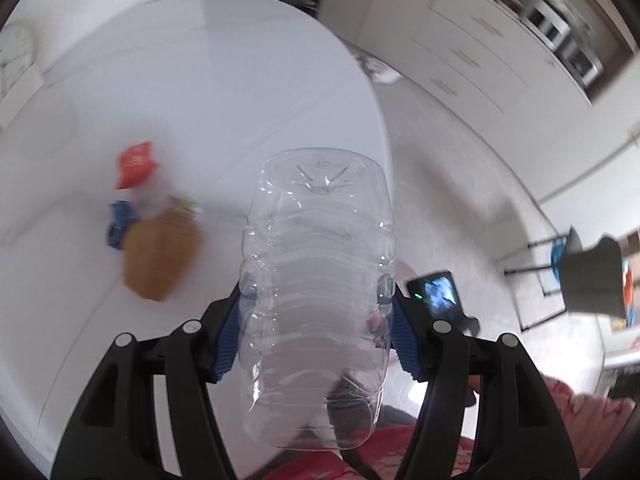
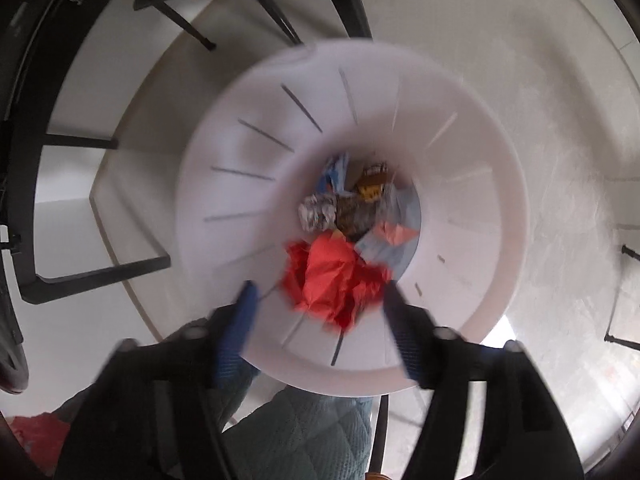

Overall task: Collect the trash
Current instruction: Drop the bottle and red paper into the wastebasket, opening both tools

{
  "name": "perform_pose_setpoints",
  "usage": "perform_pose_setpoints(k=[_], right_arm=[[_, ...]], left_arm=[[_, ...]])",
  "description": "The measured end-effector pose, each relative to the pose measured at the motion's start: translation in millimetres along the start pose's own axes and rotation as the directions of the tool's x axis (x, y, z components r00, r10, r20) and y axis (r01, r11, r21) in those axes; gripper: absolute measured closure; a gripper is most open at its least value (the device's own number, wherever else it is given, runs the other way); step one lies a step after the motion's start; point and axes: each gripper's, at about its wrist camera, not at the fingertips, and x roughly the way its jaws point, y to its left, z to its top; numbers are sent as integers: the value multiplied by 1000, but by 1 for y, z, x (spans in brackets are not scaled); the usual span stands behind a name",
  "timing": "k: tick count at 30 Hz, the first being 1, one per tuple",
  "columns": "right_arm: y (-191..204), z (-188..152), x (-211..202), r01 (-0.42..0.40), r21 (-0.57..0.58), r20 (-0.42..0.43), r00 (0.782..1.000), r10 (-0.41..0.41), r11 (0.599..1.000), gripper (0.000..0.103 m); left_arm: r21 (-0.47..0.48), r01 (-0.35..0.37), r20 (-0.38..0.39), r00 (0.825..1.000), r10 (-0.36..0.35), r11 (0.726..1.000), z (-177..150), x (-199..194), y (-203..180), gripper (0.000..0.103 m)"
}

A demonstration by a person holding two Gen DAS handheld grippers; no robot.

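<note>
Left gripper [image 1: 316,312] is clamping a clear, empty plastic bottle [image 1: 318,280] between its blue pads [image 1: 226,344] — the bottle's long axis is running along the fingers, base pointing away from the camera, above the white table's [image 1: 200,80] edge. Behind it, blurred, are lying a brown carton [image 1: 160,256], a red wrapper [image 1: 136,164] and a blue scrap [image 1: 119,224]. Right gripper [image 2: 318,312] is standing with fingers apart over a white slotted bin [image 2: 472,280] — a crumpled red wrapper [image 2: 332,276] is sitting between the tips, with foil [image 2: 318,212] and other trash deeper inside.
</note>
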Motion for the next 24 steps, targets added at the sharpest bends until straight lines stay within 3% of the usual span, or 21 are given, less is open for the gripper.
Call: perform_pose_setpoints(k=[3,5,7,13,20,22,24], right_arm=[[-10,-12,-15,-20,23,37,999,19,1000,25],[-21,-21,-38,-37,53,87,996,33,998,19],[-40,-31,-68,-50,88,143,989,37,995,16],[-105,-76,-158,-79,226,321,947,3,971,11],[-150,-103,-186,-73,294,342,939,-34,953,10],[-153,-104,-180,-63,297,328,944,-40,953,10],[-156,-104,-171,-56,295,310,950,-40,954,10]], left_arm=[[54,13,-32,999,-11,998,-2,15,-30,42],[105,17,-49,999,-11,994,-24,16,-53,42],[147,27,-69,998,-17,989,-22,30,-71,42],[216,96,-193,980,-54,972,-41,104,-123,42],[183,84,-333,943,-19,979,-73,221,-135,41],[157,83,-358,933,-21,984,-82,247,-132,32],[134,81,-370,929,-26,988,-90,260,-134,31]])
